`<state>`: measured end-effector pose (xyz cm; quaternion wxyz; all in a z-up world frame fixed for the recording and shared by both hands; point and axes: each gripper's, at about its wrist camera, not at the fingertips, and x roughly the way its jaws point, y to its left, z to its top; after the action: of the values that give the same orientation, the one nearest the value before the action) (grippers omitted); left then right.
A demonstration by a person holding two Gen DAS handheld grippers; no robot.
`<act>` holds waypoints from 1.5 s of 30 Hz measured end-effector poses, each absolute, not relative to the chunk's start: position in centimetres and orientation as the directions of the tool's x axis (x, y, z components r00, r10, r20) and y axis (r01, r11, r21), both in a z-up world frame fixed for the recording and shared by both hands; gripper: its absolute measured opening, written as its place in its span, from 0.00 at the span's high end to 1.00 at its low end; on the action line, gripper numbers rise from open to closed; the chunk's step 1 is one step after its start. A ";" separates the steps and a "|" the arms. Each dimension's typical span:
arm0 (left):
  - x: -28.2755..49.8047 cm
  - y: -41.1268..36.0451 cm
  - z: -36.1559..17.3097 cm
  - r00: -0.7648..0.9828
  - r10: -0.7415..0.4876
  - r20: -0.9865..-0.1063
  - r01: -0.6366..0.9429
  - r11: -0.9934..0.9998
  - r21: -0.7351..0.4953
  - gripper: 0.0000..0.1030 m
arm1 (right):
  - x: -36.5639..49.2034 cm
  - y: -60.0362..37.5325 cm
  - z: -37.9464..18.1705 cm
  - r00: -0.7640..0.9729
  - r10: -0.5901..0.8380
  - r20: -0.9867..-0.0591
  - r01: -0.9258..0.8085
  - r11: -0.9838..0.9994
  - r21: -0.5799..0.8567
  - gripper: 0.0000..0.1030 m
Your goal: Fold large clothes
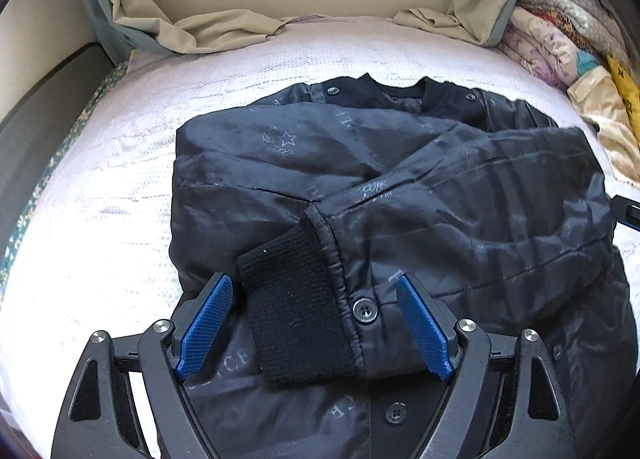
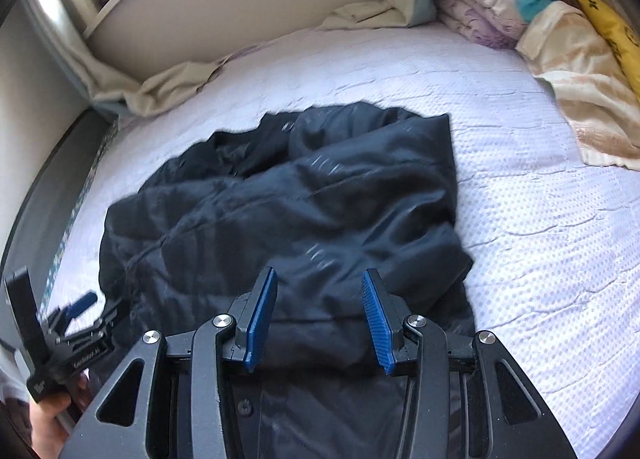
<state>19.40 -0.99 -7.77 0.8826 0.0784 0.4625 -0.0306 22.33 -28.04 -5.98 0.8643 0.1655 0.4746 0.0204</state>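
Note:
A dark navy padded jacket [image 1: 400, 187] lies on the white bedspread [image 1: 100, 199], collar toward the wall, both sleeves folded across its front. A black ribbed cuff [image 1: 296, 307] lies between the fingers of my left gripper [image 1: 316, 291], which is open just above it and holds nothing. In the right wrist view the jacket [image 2: 304, 199] looks blurred. My right gripper [image 2: 320, 283] is open over the jacket's near right part, empty. The left gripper [image 2: 80, 307] shows at the lower left of that view.
A pile of folded blankets and quilts [image 1: 568, 39] sits at the bed's right side, also in the right wrist view [image 2: 540, 31]. Beige curtain fabric [image 1: 208, 31] bunches along the wall. The bed's left edge [image 1: 44, 179] drops to a dark frame.

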 end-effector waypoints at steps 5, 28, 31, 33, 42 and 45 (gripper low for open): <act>19.0 -1.3 -7.7 0.571 0.035 -0.820 0.140 0.980 0.139 0.16 | 22.6 -26.0 -8.1 0.493 0.179 -0.852 0.080 0.965 0.249 0.60; 18.9 3.3 -4.5 0.561 -0.027 -0.827 0.074 0.997 0.017 0.16 | 23.2 -27.6 -9.3 0.462 0.278 -0.843 0.128 0.919 0.373 0.48; 18.8 5.5 -3.4 0.565 -0.049 -0.824 0.041 0.999 -0.031 0.16 | 22.1 -29.2 -6.6 0.513 0.280 -0.812 0.128 0.910 0.395 0.45; 18.8 6.9 -2.7 0.563 -0.066 -0.824 0.018 0.998 -0.068 0.16 | 21.3 -30.7 -5.8 0.524 0.283 -0.803 0.145 0.900 0.411 0.43; 16.3 12.3 -0.6 0.527 -0.199 -0.826 -0.018 0.969 -0.245 0.16 | 17.0 -35.1 -4.7 0.488 0.252 -0.835 0.192 0.903 0.385 0.42; 15.1 13.1 -0.2 0.512 -0.204 -0.835 -0.013 0.969 -0.245 0.16 | 14.9 -35.1 -3.6 0.487 0.222 -0.845 0.193 0.916 0.352 0.42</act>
<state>15.14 13.07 -0.21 0.8623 -0.1108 0.4910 -0.0553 14.86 -35.15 -3.56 0.8376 0.2049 0.5062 0.0087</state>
